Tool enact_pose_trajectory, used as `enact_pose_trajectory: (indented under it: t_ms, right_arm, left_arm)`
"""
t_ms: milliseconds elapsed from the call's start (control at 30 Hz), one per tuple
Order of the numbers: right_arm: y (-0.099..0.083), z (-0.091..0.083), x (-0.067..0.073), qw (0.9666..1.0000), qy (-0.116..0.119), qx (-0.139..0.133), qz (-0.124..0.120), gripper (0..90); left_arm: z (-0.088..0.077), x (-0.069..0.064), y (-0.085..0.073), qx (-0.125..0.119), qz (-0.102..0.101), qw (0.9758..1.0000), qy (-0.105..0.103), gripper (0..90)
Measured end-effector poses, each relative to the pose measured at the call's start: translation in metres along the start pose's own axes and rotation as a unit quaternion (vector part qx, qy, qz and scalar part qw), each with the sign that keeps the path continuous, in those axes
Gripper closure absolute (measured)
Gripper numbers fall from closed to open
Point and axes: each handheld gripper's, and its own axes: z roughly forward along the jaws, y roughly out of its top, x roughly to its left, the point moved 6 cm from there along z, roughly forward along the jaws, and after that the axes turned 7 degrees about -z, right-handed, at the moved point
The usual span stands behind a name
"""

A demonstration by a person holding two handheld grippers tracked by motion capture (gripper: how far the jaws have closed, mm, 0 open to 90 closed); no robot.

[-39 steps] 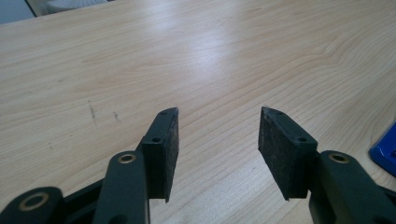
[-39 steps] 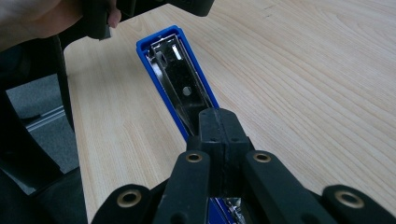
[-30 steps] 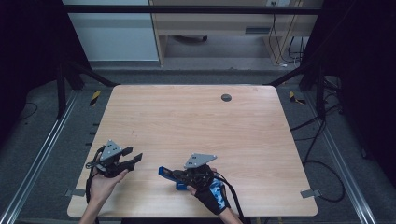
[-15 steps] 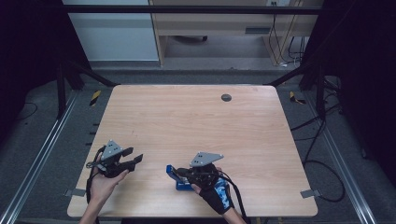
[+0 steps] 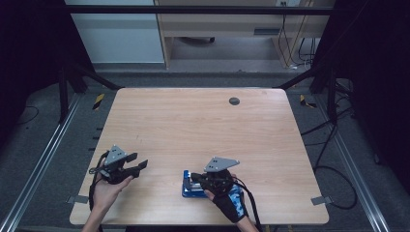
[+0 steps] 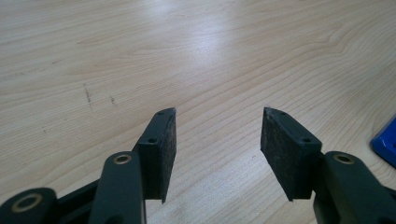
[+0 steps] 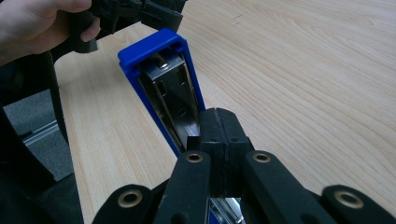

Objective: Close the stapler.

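Fingers of the left gripper (image 6: 217,135) stand wide apart over bare wood, with nothing between them; they have just been opening a little further. On the right gripper (image 7: 219,135) the jaws are pressed together, pad against pad, resting on the metal top of a blue stapler (image 7: 166,88). From above, the stapler (image 5: 189,184) lies flat near the front edge of the table (image 5: 203,125), just left of the right gripper (image 5: 205,180) and well apart from the left gripper (image 5: 135,164).
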Motion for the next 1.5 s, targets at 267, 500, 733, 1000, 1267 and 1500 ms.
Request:
enact_pose_trajectory:
  t_ms: [267, 500, 733, 1000, 1267, 1500]
  right_arm:
    - [0.000, -0.005, -0.006, 1.0000, -0.005, -0.002, 0.004, 90.0]
    - [0.006, -0.015, -0.013, 0.9997, -0.017, -0.018, 0.005, 90.0]
    - [0.020, -0.025, -0.015, 0.9986, -0.038, -0.034, -0.012, 90.0]
    - [0.039, -0.027, -0.008, 0.9983, -0.027, -0.046, -0.022, 90.0]
    - [0.055, -0.024, 0.015, 0.9976, -0.004, -0.055, -0.043, 90.0]
    - [0.052, -0.015, 0.019, 0.9982, 0.010, -0.043, -0.040, 90.0]
  left_arm:
    - [-0.001, 0.001, 0.000, -0.001, -0.004, 1.0000, 0.000, 45.5]
    - [0.000, 0.001, 0.000, 0.001, -0.003, 1.0000, 0.001, 45.3]
    - [0.001, 0.000, -0.001, 0.006, 0.000, 1.0000, 0.000, 45.2]
    - [0.001, 0.001, -0.001, 0.006, -0.003, 1.0000, 0.001, 45.1]
    - [0.002, 0.000, -0.001, 0.007, -0.004, 1.0000, 0.001, 45.0]
    - [0.001, 0.001, -0.002, 0.007, -0.005, 1.0000, 0.001, 44.8]
